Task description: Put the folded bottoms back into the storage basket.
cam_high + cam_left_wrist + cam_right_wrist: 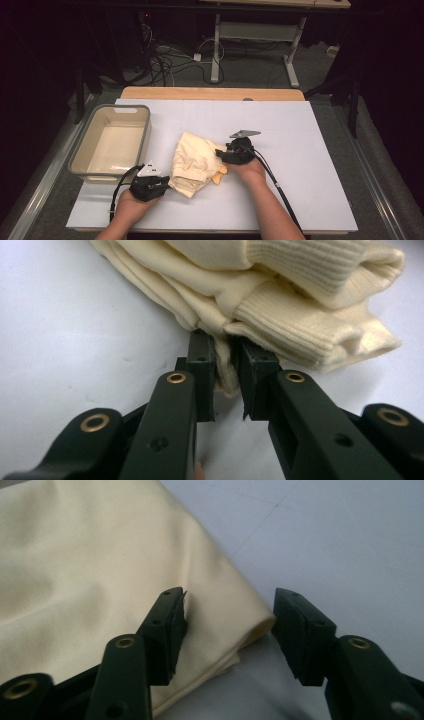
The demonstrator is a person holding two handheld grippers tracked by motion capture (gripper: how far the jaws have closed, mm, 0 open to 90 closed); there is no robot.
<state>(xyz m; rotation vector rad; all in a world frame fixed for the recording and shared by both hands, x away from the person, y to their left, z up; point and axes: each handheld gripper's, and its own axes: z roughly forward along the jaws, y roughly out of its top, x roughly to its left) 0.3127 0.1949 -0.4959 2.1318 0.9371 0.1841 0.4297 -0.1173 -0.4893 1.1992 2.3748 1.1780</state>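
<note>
Your left hand-held gripper (pixel 227 352) is clamped on a ribbed cuff of the cream garment (pixel 192 160), which lies bunched on the table (pixel 310 165) between your two hands. Your right hand-held gripper (pixel 227 625) has its jaws apart, straddling a folded corner of the cloth without pressing it, so that second hold is not yet made. The grey bin (pixel 112 142) beyond your left hand-held gripper looks empty. I cannot tell what the small orange bit (pixel 219 176) under your right hand is.
</note>
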